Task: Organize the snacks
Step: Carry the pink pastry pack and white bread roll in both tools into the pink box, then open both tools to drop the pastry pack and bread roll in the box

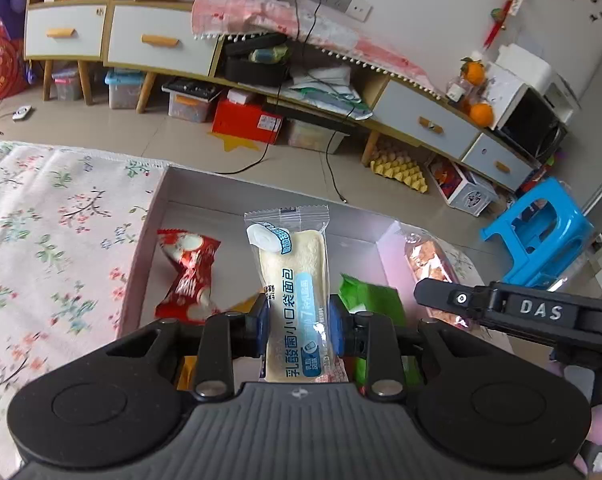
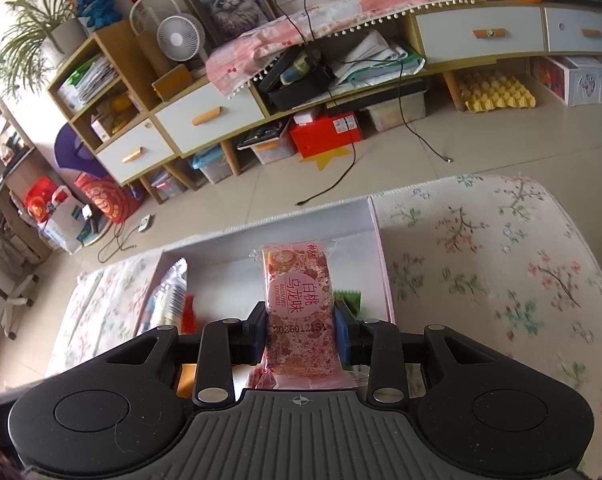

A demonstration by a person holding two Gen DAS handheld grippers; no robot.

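Observation:
My left gripper [image 1: 297, 326] is shut on a white-and-blue bread packet [image 1: 291, 280] and holds it upright over the white box [image 1: 261, 196]. In the box lie a red snack packet [image 1: 187, 276], a green packet [image 1: 371, 300] and an orange one, partly hidden. My right gripper [image 2: 301, 330] is shut on a pink peach-oolong snack packet [image 2: 299, 304], held upright over the same box [image 2: 357, 216]. The right gripper's finger [image 1: 481, 300] and its pink packet [image 1: 427, 268] show at the right of the left wrist view. The bread packet [image 2: 169, 292] shows at the left of the right wrist view.
The box sits on a floral cloth [image 1: 49, 240], which also shows in the right wrist view [image 2: 501, 260]. Beyond are tiled floor, a long cabinet [image 1: 161, 44] with drawers, storage boxes under it, loose cables, a blue stool [image 1: 537, 240].

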